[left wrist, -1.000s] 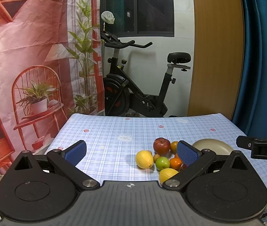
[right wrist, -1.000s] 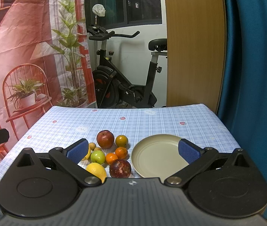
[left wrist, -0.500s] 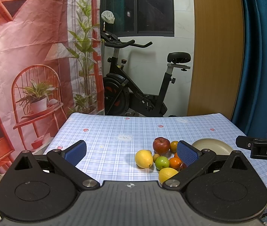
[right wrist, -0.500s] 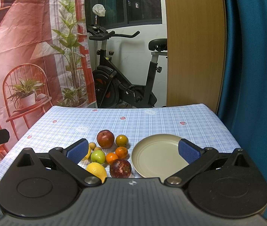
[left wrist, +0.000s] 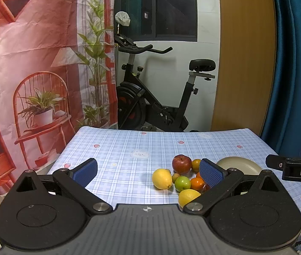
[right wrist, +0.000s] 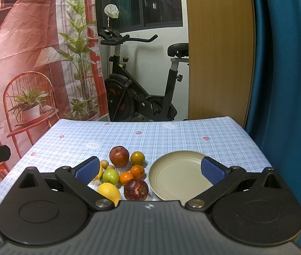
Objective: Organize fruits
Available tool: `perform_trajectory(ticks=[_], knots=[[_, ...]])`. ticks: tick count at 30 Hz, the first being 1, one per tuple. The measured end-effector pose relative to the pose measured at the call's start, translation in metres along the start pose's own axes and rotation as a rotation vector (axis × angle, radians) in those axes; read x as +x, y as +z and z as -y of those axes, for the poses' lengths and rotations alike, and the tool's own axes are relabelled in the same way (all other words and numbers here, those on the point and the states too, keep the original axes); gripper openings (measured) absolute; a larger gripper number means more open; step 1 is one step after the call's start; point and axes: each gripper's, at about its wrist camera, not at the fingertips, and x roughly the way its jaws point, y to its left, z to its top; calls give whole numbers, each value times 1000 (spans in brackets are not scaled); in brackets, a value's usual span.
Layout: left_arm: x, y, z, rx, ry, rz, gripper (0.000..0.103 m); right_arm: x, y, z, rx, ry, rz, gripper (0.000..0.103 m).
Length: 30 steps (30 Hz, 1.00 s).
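Observation:
A cluster of fruit lies on the blue checked tablecloth [right wrist: 171, 133]: a red apple [right wrist: 119, 156], a green apple [right wrist: 110, 176], a lemon [right wrist: 109, 192], a dark red fruit [right wrist: 136, 189], several small oranges [right wrist: 137, 171]. To their right sits an empty beige plate [right wrist: 178, 177]. My right gripper [right wrist: 149, 171] is open, held above the table's near edge before the fruit and plate. My left gripper [left wrist: 148, 173] is open too, left of the fruit, where a second lemon [left wrist: 162, 179] and the red apple [left wrist: 181, 164] show. Nothing is between either pair of fingers.
An exercise bike [right wrist: 137, 97] stands behind the table's far edge. A printed red backdrop [left wrist: 33, 74] hangs at left, a wooden panel [right wrist: 218, 53] and blue curtain [right wrist: 282, 74] at right. The other gripper's tip [left wrist: 292, 169] shows at the right edge of the left view.

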Motion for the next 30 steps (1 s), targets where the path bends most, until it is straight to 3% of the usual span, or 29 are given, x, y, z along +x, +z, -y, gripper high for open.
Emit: perform_trajectory(ticks=[7, 13, 19, 24, 30], knots=[[5, 4, 0, 18, 31, -13, 103, -2, -4, -6, -20, -11, 6, 103], [17, 14, -5, 32, 83, 6, 103, 9, 7, 1, 1, 30, 12, 103], [36, 24, -11, 36, 105, 20, 103, 26, 20, 13, 41, 146, 85, 103], [56, 29, -16, 20, 92, 17, 103, 50, 30, 11, 3, 149, 106, 103], [87, 24, -19, -5, -9, -35, 102, 83, 34, 4, -46, 189, 81, 103]])
